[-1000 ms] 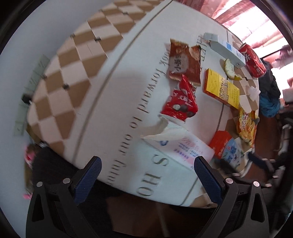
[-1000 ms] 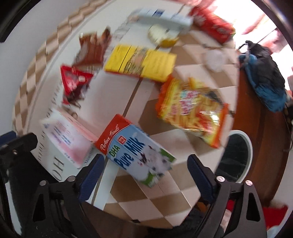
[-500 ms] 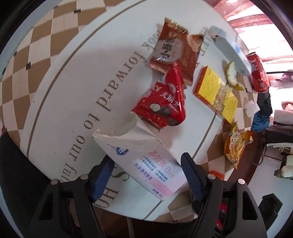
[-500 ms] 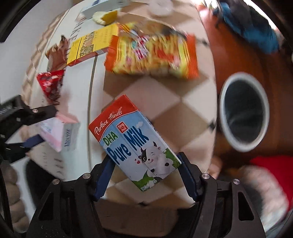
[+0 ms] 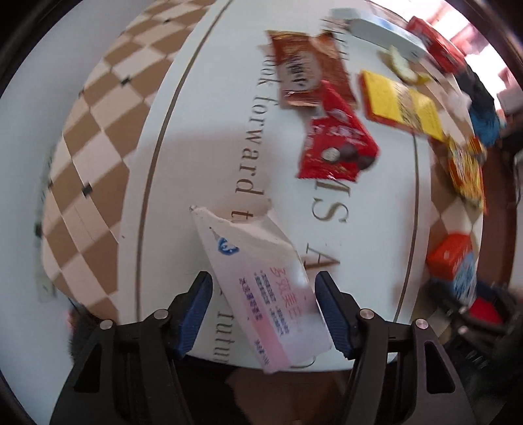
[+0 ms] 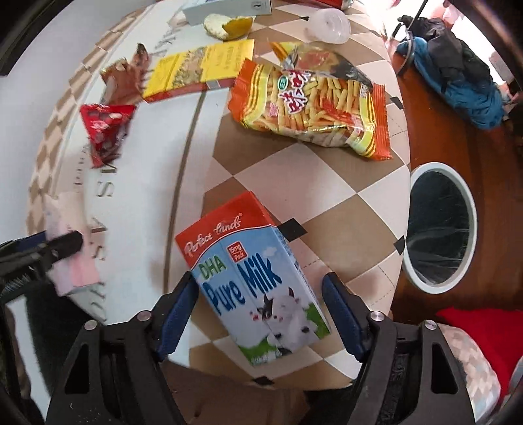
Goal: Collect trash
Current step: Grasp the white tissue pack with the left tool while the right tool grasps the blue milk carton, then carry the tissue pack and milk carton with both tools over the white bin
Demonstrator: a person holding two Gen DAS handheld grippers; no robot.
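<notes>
Between the blue pads of the left gripper (image 5: 264,310) sits a torn white-and-pink packet (image 5: 261,287), its ragged open end pointing away from the camera; the jaws are closed against both sides of it and it is raised clear of the desk (image 5: 196,137). The right gripper (image 6: 261,310) likewise has its jaws clamped on a milk carton (image 6: 251,287), red at the top and blue below with a cow printed on it, held tilted above the checked part of the desk. On the desk beyond the packet lie a red snack wrapper (image 5: 336,150), a brown wrapper (image 5: 304,78) touching its far end, and a yellow box (image 5: 402,104) to the right of both. The right wrist view shows an orange bag of stick snacks (image 6: 310,108) lying near the desk edge, a piece of fruit peel (image 6: 228,26) and a clear plastic cup (image 6: 327,26) further back. A white-rimmed trash bin (image 6: 470,202) with a dark liner stands on the wooden floor just beside the desk, to the right of the carton. A blue garment (image 6: 467,88) lies on the floor beyond the bin.
</notes>
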